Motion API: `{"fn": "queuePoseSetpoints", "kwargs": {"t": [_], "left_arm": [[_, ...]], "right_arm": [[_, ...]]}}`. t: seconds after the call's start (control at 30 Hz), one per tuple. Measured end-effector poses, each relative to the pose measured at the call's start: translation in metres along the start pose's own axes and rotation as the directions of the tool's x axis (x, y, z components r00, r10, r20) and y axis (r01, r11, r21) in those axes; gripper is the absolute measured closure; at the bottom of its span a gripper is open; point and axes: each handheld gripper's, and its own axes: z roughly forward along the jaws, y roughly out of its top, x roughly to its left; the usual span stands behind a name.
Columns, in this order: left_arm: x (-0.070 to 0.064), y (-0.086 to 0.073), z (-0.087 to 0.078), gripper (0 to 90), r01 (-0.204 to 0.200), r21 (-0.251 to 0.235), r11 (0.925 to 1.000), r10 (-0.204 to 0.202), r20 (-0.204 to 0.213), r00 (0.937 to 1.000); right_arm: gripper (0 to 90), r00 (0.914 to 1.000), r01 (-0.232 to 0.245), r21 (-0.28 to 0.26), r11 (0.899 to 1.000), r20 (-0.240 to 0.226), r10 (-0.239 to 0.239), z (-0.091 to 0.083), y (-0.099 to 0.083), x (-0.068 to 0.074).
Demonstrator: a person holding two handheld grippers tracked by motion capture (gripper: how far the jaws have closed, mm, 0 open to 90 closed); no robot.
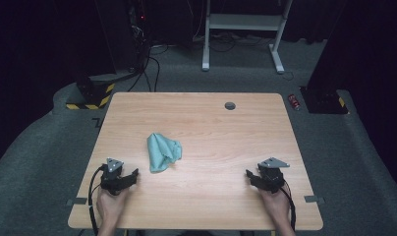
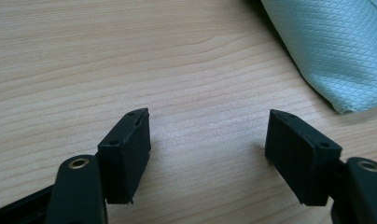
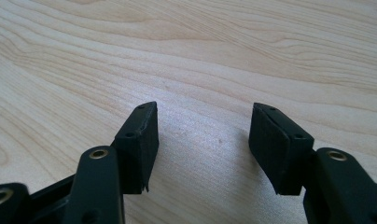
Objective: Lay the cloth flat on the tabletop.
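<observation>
The cloth (image 1: 163,151), pale green and crumpled, lies on the table (image 1: 211,128) left of centre, held by nothing. The left gripper (image 1: 133,176) rests near it at the front edge, jaws spread apart and empty. Its own view brings out the cloth's diamond weave (image 2: 326,46) and a hemmed corner just past the right jaw, not touching. The right gripper (image 1: 247,175) sits well apart at the front right, jaws likewise parted over bare wood grain (image 3: 200,70). From above, a small grey cap (image 1: 230,105) shows near the far edge.

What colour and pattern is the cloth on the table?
The cloth is pale mint green with a fine diamond weave, clearest in the left gripper view.
</observation>
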Motion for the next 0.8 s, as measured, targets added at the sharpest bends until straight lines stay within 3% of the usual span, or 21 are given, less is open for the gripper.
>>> {"fn": "queuePoseSetpoints", "kwargs": {"t": [0.27,0.47,0.6,0.63,0.8], "left_arm": [[-0.0059,-0.0019,-0.0021,29.8,0.003,0.003,1.0,-0.003,-0.005,1.0],[-0.0092,-0.0003,0.0003,18.7,-0.03,0.019,0.9994,0.03,0.043,0.9987],[-0.0086,-0.0001,0.0003,20.1,-0.017,0.014,0.9998,0.016,0.04,0.9991],[-0.0078,-0.0001,-0.0002,21.9,0.0,0.005,1.0,-0.001,0.056,0.9984],[-0.0085,0.0022,0.0018,22.7,-0.011,0.005,0.9999,0.01,0.078,0.9969]], "right_arm": [[42.0,1.0,-0.004,0.002,1.0,0.002,0.004,0.0,0.0001,0.0001],[41.7,1.0,-0.005,0.002,1.0,0.002,0.005,0.0001,0.0002,0.0],[41.7,1.0,-0.005,0.002,1.0,0.002,0.005,0.0001,0.0002,-0.0001],[41.7,1.0,-0.005,0.002,1.0,0.002,0.005,0.0001,0.0002,0.0],[41.7,1.0,-0.005,0.002,1.0,0.002,0.005,0.0001,0.0002,0.0]]}}
